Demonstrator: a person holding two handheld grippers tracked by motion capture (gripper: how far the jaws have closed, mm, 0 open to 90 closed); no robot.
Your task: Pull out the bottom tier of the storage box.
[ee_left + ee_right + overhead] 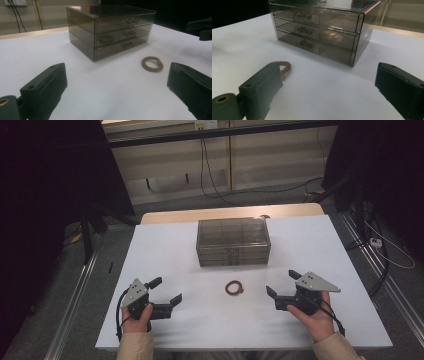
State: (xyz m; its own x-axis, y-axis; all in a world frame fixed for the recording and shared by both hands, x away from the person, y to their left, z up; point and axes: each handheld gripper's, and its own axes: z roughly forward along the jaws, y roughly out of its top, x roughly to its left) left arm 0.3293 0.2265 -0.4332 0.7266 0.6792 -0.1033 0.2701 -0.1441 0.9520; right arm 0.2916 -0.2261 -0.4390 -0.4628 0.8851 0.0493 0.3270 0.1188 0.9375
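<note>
A smoky clear three-drawer box (233, 241) (110, 30) (319, 27) stands mid-table with all drawers pushed in. In front of it a brown beaded ring (234, 287) (152, 64) (283, 68) lies flat on the white tabletop. My left gripper (165, 290) (116, 93) is held open near the front left, well left of the ring, nothing between its jaws. My right gripper (282, 282) (328, 91) is open at the front right, just right of the ring; its left jaw hides part of the ring in the right gripper view.
The white tabletop (165, 245) has bare room on both sides of the box. A wooden strip (170, 216) runs along the far edge. Cables (210, 175) and a power strip (375, 241) lie on the floor beyond. Dark curtains (50, 170) flank the table.
</note>
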